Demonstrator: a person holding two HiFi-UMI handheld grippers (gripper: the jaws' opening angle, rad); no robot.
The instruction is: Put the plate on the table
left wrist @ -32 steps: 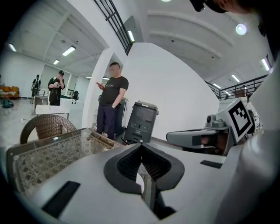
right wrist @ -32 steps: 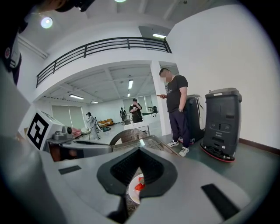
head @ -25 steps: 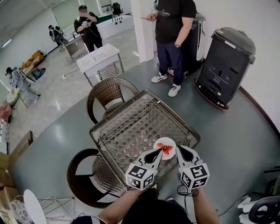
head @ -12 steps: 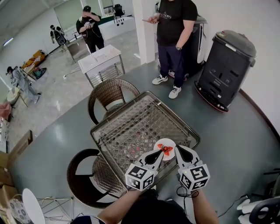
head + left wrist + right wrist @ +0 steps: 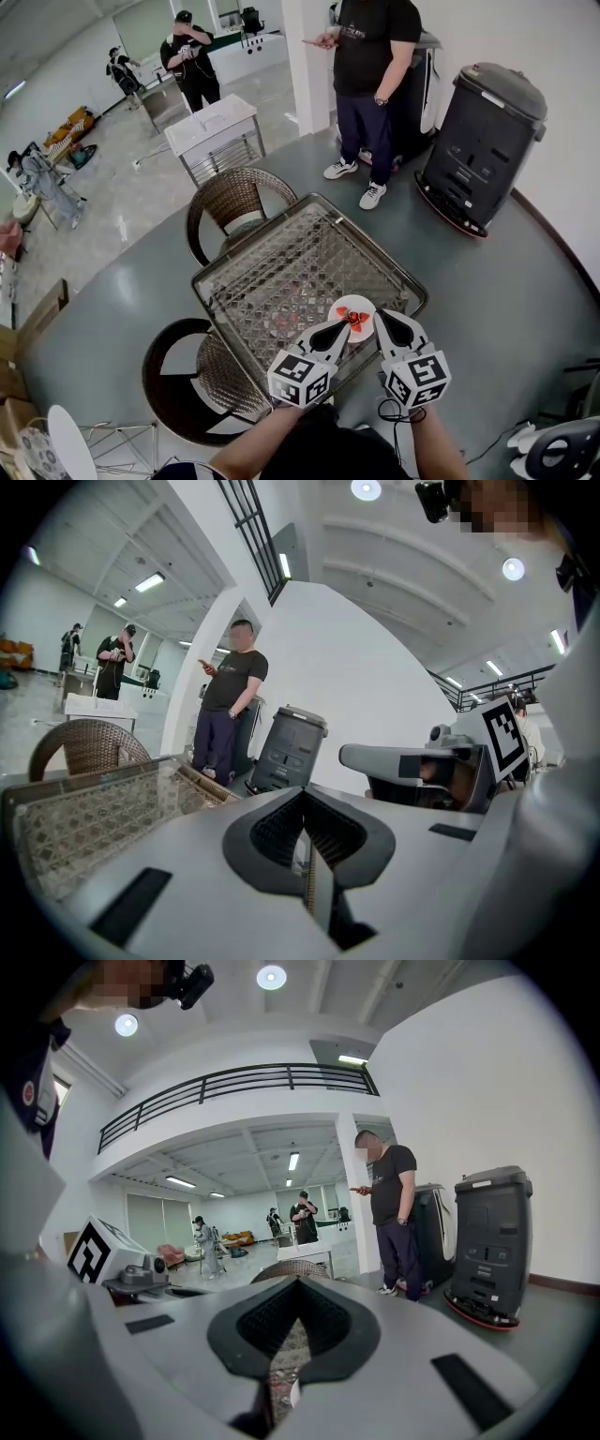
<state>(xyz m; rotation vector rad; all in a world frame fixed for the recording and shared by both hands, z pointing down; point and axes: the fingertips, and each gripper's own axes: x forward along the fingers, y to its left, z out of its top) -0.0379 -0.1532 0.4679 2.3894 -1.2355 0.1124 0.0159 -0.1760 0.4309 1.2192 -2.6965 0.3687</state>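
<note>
Plate gripped from both sides
The left gripper and right gripper jaws each clench its rim near the desk's front edge; releasing unevenly could tip it, spilling its red food.

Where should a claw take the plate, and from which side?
By the thin near rim of the plate, coming in low from the person's side. It is shallow and level over the table, with red food in its middle, so only the edge offers a pinch. The left claw and right claw appear to close on that rim.
</note>
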